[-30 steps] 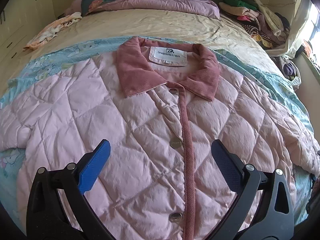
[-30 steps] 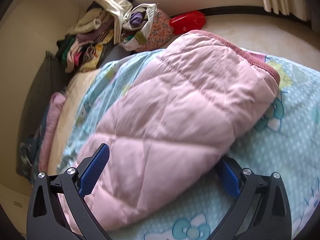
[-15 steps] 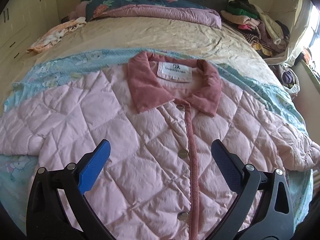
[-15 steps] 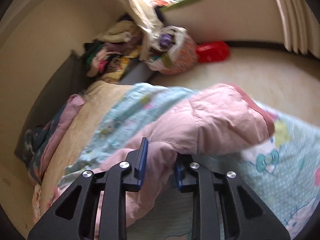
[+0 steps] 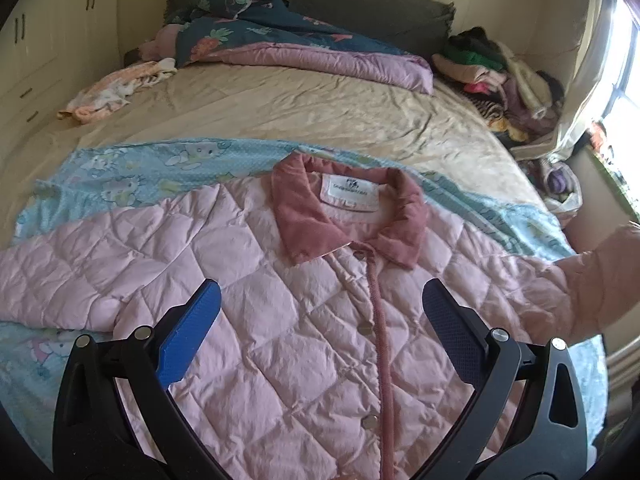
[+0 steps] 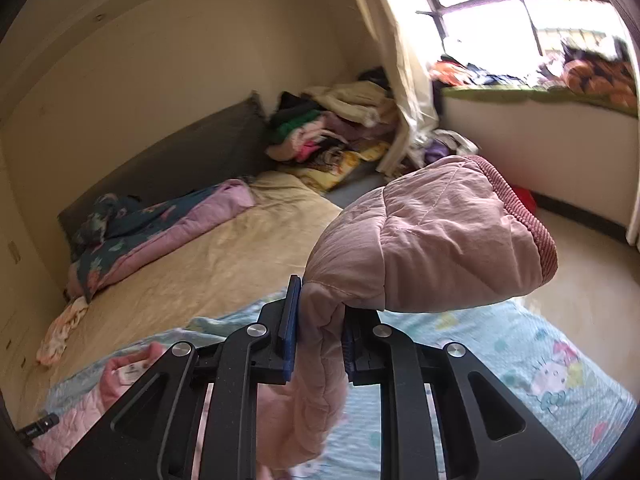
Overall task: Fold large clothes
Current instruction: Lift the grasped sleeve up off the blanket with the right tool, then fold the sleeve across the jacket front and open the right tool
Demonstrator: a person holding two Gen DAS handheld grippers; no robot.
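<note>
r gripper (image 6: 318,334) pinching jacket sleeve (image 6: 432,240), l gripper (image 5: 320,332) spread over jacket (image 5: 248,280), clothes pile (image 5: 500,80) behind

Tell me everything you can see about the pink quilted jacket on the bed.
The pink quilted jacket looks like soft padded fabric with diamond stitching. It has a darker pink corduroy-like collar, matching front strip, metal snaps and a white neck label. It lies front-up and snapped shut on a light blue cartoon-print sheet. One sleeve, with a ribbed cuff, is raised off the bed, pinched in the right tongs. The left tongs hover open above its chest.
</note>
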